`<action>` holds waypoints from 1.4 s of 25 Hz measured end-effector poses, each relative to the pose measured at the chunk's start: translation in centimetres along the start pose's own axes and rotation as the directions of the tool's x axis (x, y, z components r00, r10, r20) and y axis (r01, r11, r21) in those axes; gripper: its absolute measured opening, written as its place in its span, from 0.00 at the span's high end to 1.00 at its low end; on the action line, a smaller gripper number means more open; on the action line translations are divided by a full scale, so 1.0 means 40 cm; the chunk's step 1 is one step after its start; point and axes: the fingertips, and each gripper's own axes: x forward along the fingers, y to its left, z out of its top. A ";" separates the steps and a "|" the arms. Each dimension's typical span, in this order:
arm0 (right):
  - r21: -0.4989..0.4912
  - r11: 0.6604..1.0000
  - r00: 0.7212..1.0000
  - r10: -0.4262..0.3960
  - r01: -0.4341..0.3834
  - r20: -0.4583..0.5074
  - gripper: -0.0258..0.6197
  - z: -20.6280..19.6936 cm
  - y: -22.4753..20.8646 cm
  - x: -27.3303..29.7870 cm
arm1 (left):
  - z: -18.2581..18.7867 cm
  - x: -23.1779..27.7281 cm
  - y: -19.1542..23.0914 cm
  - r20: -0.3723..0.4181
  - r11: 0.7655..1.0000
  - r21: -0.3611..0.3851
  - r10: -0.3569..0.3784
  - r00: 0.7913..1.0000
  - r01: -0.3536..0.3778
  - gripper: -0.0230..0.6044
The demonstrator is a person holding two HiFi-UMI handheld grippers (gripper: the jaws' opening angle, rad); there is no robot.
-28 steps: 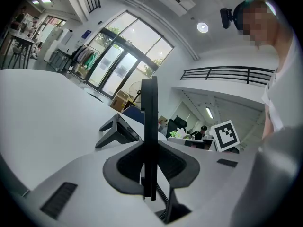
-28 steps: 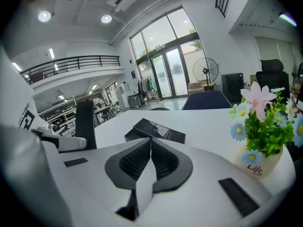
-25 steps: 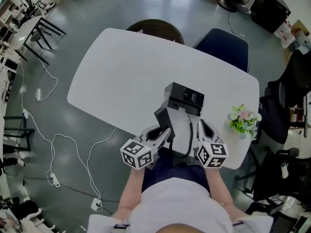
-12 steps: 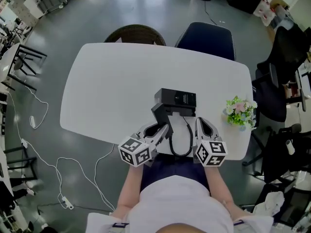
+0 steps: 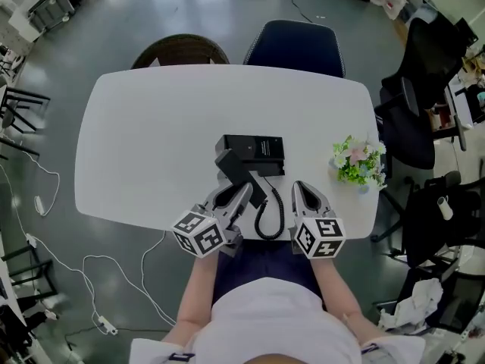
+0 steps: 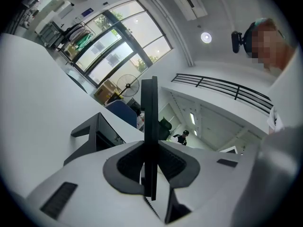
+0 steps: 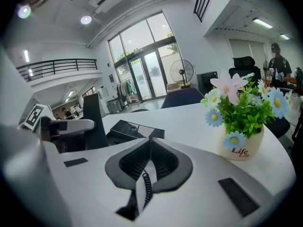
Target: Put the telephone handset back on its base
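Two grippers: the left hand-held gripper (image 5: pixel 232 196) is clamped on the handset (image 5: pixel 241 174), whose far end reaches the base (image 5: pixel 255 147); the right hand-held gripper (image 5: pixel 303 196), jaws together, is beside the cord (image 7: pixel 146 188).

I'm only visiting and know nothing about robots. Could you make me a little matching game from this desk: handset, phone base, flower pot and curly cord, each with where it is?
Things:
1 handset
2 phone base
3 flower pot
4 curly cord

Places:
A at the right edge of the table
B looping near the table's front edge
C clamped between the fingers of the left gripper
D flat at mid-table

Pairs: 1-C, 2-D, 3-A, 4-B
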 end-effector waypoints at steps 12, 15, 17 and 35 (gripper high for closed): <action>-0.011 0.998 0.996 0.055 -0.056 -0.077 0.91 0.014 -0.060 0.005 | 0.006 0.043 -0.025 0.179 0.988 -0.149 0.062 0.982 -0.036 0.83; -0.005 0.998 0.994 0.055 -0.056 -0.098 0.91 0.002 -0.077 -0.001 | -0.006 0.057 -0.040 0.218 0.983 -0.180 0.070 0.973 -0.030 0.83; -0.002 0.999 0.993 0.052 -0.053 -0.107 0.91 -0.005 -0.087 0.000 | -0.011 0.068 -0.049 0.248 0.979 -0.204 0.079 0.966 -0.027 0.83; -0.048 0.998 0.992 0.043 -0.049 -0.120 0.91 -0.028 -0.153 0.019 | -0.055 0.136 -0.030 0.450 0.954 -0.287 0.219 0.865 -0.092 0.84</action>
